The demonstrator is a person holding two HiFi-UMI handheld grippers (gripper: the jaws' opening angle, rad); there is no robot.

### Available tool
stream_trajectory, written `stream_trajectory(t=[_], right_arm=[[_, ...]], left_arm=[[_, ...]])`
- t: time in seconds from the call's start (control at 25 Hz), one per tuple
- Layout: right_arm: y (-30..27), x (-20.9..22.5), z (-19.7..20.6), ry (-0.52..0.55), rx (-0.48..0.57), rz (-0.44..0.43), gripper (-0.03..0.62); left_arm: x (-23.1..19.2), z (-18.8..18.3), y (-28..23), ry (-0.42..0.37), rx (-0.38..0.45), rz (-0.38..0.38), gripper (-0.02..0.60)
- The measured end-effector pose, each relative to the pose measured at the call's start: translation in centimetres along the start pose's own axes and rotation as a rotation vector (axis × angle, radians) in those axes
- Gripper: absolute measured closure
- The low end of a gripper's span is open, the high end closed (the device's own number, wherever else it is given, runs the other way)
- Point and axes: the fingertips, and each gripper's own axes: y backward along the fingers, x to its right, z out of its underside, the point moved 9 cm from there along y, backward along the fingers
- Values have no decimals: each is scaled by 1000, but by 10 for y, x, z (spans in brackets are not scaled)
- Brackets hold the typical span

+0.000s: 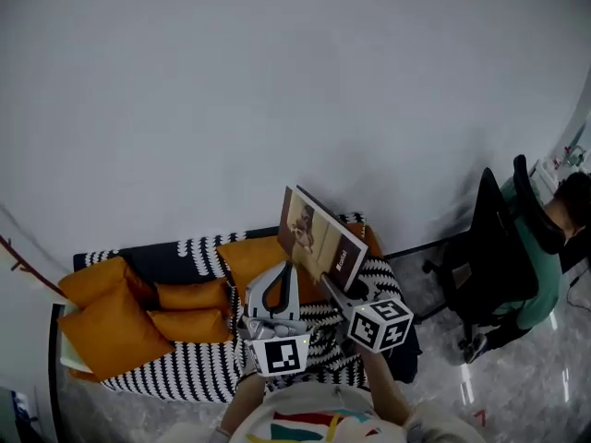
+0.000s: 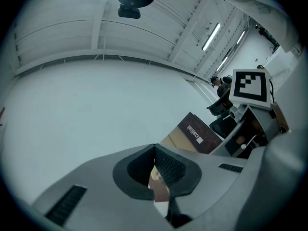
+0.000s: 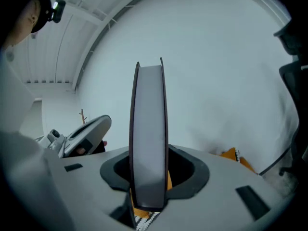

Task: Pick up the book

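Observation:
The book [image 1: 319,236], with a brown cover and a picture on its front, is lifted above the sofa and stands tilted on edge. My right gripper [image 1: 334,289] is shut on its lower corner. In the right gripper view the book [image 3: 149,129] shows edge-on, its pages rising straight up between the jaws of that gripper [image 3: 149,177]. My left gripper [image 1: 288,268] hangs just left of the book, its fingertips meeting with nothing between them. In the left gripper view the left gripper [image 2: 155,150] has its pads touching, and the book's back cover [image 2: 195,136] shows beyond it.
Below lies a sofa [image 1: 185,377] with a black-and-white striped cover and several orange cushions [image 1: 111,326]. A person [image 1: 545,247] sits in a black office chair [image 1: 485,247] at the right. A plain white wall fills the background. A thin branch [image 1: 18,257] sticks in at the left.

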Motion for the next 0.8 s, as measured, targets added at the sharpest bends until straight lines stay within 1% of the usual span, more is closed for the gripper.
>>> stream_trajectory(t=[0.08, 0.16, 0.32, 0.44, 0.56, 0.8], right_arm=[[3, -9, -16, 58, 57, 16, 436], [6, -18, -29, 113, 109, 34, 436], [14, -32, -44, 226, 192, 65, 436], [17, -35, -50, 266, 235, 75, 436], [18, -32, -46, 260, 237, 78, 436], [12, -34, -33, 299, 176, 89, 436]], left_arm=[[-3, -2, -5, 12, 13, 2, 574], [-6, -6, -10, 2, 32, -2, 574], [-12, -11, -15, 1, 40, -6, 574], [-15, -12, -22, 13, 54, -2, 574], [-13, -10, -22, 20, 50, 4, 574], [-13, -2, -16, 21, 25, -15, 574]])
